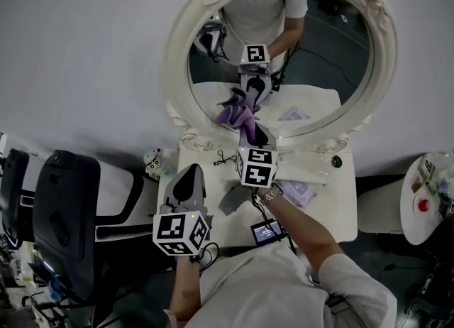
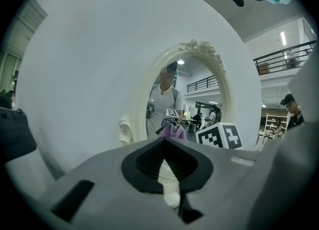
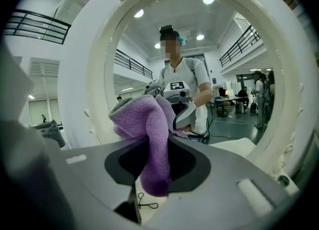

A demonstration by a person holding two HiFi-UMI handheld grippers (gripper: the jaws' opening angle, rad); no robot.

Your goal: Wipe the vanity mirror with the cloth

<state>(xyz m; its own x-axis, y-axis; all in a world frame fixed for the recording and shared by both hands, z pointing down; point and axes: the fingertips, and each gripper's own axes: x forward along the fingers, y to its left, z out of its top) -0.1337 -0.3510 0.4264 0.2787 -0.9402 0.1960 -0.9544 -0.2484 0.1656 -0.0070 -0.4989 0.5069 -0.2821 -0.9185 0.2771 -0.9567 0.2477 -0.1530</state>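
The right tongs (image 3: pixel 159 142) pinch the fluffy purple cloth (image 3: pixel 144 119) at the oval white-framed mirror (image 1: pixel 319 64) ahead; the left tongs (image 2: pixel 165 140) are pressed together. Better to sweep with even pressure.

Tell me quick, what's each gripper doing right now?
Left gripper: closed, empty.
Right gripper: closed on the cloth.
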